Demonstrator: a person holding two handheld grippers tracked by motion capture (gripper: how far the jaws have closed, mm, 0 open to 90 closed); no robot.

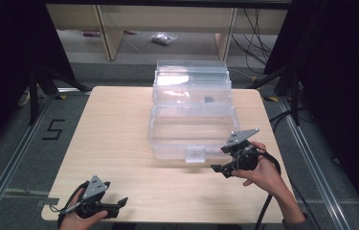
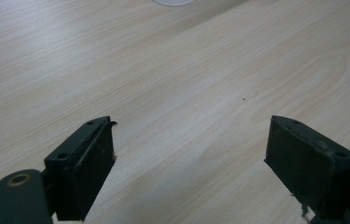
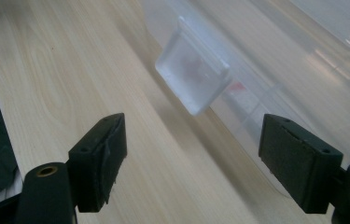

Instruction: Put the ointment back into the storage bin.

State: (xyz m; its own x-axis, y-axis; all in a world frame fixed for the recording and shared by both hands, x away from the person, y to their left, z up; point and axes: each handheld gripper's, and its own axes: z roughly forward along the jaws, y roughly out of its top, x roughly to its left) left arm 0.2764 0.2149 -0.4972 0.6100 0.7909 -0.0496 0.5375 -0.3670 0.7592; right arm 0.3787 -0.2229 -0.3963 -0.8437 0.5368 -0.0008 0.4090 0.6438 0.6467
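Wide apart and empty, my right claw's (image 3: 191,163) jaws point at the box (image 1: 191,120) latch (image 3: 192,81) just ahead; my left claw (image 2: 189,163), also wide and empty, hovers well left of the box.

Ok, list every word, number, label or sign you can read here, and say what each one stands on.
"5": a dark numeral marked on the grey floor, left of the wooden table.
The clear plastic box and its front latch carry no readable text; a reddish patch behind the latch is too blurred to tell.
The left gripper and right gripper carry no readable markings.
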